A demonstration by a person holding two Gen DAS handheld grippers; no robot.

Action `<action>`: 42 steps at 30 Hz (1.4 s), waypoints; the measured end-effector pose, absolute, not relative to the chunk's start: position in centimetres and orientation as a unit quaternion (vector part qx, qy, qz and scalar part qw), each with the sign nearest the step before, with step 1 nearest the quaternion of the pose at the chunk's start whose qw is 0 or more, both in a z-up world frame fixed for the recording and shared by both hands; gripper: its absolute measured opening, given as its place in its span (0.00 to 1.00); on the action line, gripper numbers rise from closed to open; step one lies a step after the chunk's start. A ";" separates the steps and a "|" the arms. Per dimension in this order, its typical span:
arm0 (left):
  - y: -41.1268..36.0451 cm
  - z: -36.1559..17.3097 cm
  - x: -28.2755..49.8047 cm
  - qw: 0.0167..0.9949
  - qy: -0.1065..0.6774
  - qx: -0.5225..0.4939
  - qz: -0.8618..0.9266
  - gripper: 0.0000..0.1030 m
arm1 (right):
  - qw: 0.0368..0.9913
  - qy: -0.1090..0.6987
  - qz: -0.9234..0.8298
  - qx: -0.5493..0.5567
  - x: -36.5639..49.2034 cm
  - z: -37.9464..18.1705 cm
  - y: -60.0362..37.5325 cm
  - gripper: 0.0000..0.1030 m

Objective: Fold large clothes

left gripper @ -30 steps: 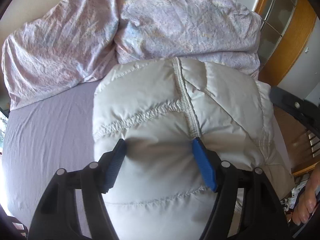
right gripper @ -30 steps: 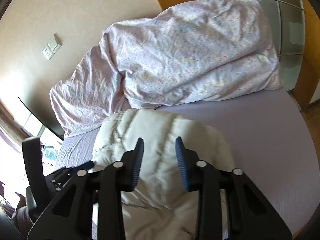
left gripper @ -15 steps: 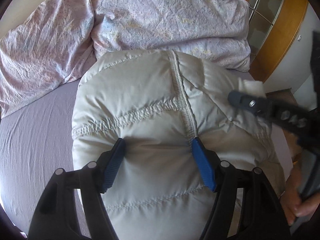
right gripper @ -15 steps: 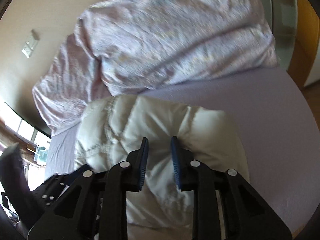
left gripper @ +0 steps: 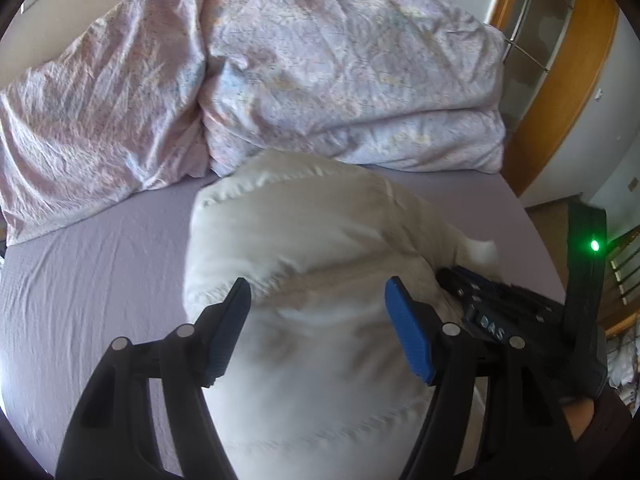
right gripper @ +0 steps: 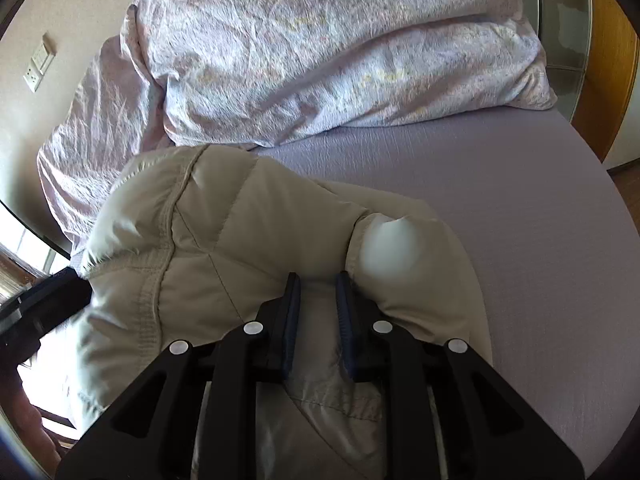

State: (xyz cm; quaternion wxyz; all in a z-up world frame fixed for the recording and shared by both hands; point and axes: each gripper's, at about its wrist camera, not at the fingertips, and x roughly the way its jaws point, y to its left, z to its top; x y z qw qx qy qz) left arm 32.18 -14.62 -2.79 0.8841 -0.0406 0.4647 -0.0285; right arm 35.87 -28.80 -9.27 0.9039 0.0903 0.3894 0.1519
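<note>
Nearest to where I stand, the right gripper (right gripper: 316, 304) has its fingers drawn narrow with a pinch of the puffy cream jacket (right gripper: 224, 240) between the blue pads, and I take that to be a grip on the near right edge, so the bulk can be lifted or turned over as one piece. Next to it the left gripper (left gripper: 316, 332) has its fingers spread wide, one on each side of the near end of the jacket (left gripper: 304, 264); whether the tips actually press the fabric I cannot tell, since that view is blurred, but it looks to me like a steadying brace and not a grasp. The jacket lies on the lilac bed sheet (right gripper: 500, 208), bunched into a thick mound and partly doubled over, with its near end under the grippers and its rounded far end just short of the bedding. Its long axis runs away from me, near to far, and a stitched seam (right gripper: 168, 240) follows roughly the same line on the left side. A pale bulge of fabric (right gripper: 390, 250) swells just beyond the right gripper's fingers. Farther back a crumpled floral duvet (left gripper: 340, 80) is heaped across the head of the bed, leaving the near sheet as the working area. Behind it are a beige wall with a switch plate (right gripper: 39, 64) on the left and a wood-framed wardrobe (left gripper: 560, 60) on the right.
</note>
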 end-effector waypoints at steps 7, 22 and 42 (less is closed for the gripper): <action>-14.8 -4.6 33.3 0.891 0.455 0.004 0.009 0.75 | 0.906 0.383 0.153 0.098 36.0 -10.1 -28.8 0.18; -14.3 -8.5 34.1 0.900 0.434 0.017 0.027 0.96 | 0.915 0.356 0.148 0.115 35.5 -11.1 -28.8 0.18; -13.7 -10.6 34.0 0.912 0.409 0.014 0.034 0.98 | 0.920 0.346 0.148 0.111 35.9 -11.4 -28.5 0.18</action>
